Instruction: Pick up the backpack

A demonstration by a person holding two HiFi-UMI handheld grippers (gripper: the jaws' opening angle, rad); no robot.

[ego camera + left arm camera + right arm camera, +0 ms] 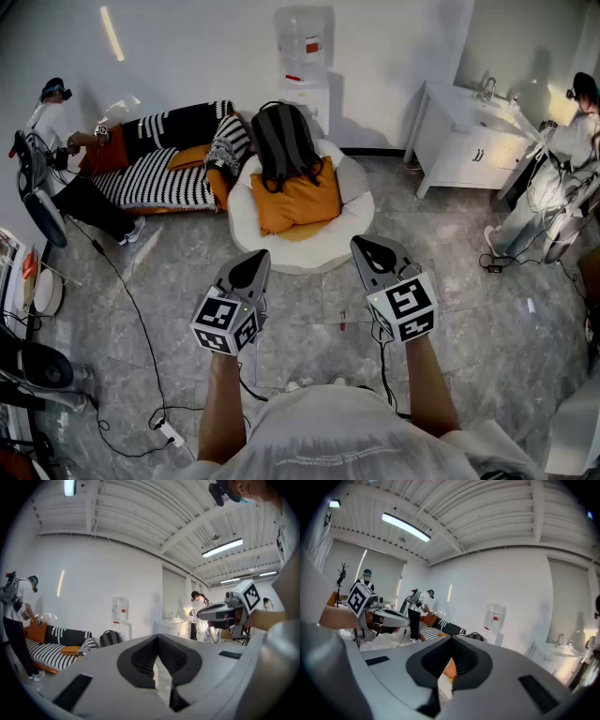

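Note:
A dark grey backpack (281,141) stands upright on a round white cushioned seat (352,202), leaning over an orange cushion (298,202). Both grippers are held out side by side well short of the seat, above the tiled floor. My left gripper (253,266) is shut with nothing in it, and my right gripper (374,251) is shut and empty too. In the left gripper view the backpack (111,638) shows small, far beyond the closed jaws of the left gripper (157,638). The right gripper view has the backpack (476,636) just over the right gripper (451,640).
A black-and-white striped sofa (159,178) stands left of the seat, with a person (70,159) beside it. A water dispenser (305,56) is behind the seat, and a white sink cabinet (469,141) and another person (553,187) are at the right. Cables and a power strip (173,433) lie on the floor.

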